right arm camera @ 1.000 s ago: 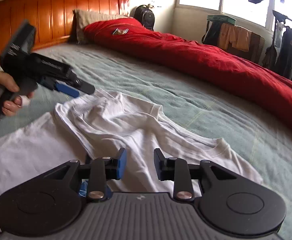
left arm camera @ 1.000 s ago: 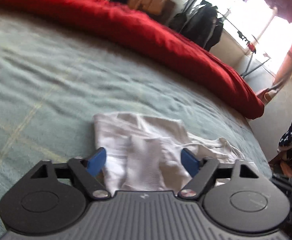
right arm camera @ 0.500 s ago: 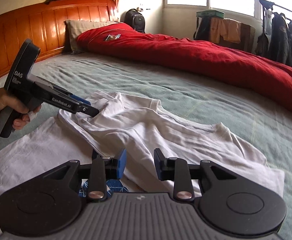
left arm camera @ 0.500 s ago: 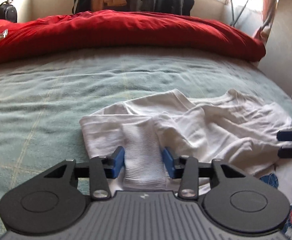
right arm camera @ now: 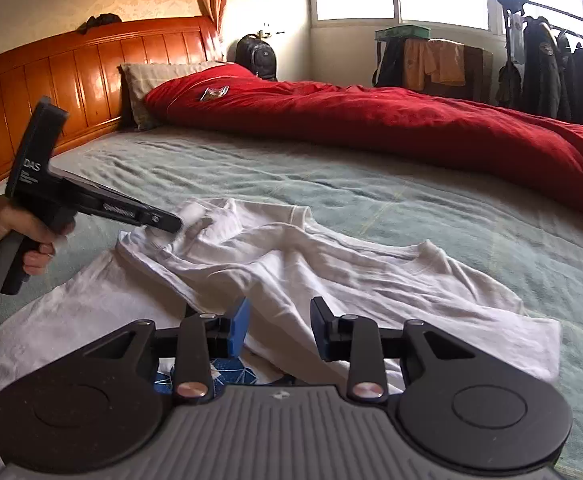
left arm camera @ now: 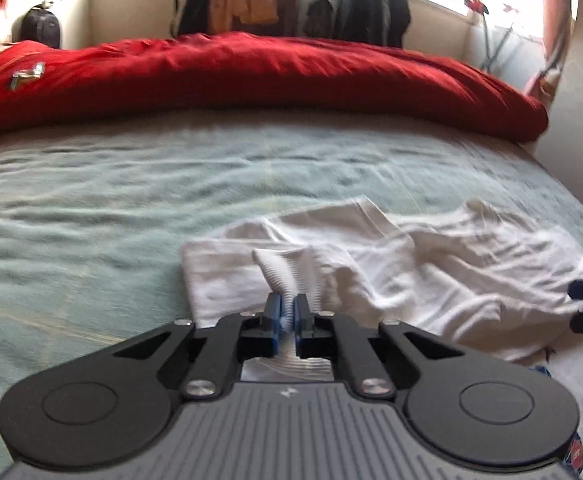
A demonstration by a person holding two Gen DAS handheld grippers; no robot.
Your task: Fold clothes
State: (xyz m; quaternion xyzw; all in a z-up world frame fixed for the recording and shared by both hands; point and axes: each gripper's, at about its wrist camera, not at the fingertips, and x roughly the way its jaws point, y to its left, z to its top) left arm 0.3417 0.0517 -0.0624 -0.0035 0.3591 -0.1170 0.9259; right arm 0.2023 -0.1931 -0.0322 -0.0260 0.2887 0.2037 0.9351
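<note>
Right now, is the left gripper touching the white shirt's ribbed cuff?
Touching. The left wrist view shows the left gripper with jaws closed on the ribbed cuff of the white shirt, the fabric pinched between the blue pads.

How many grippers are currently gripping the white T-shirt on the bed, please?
1. The left gripper is shut on the ribbed sleeve cuff of the white T-shirt. The right gripper hovers open above the shirt's near side, holding nothing.
</note>
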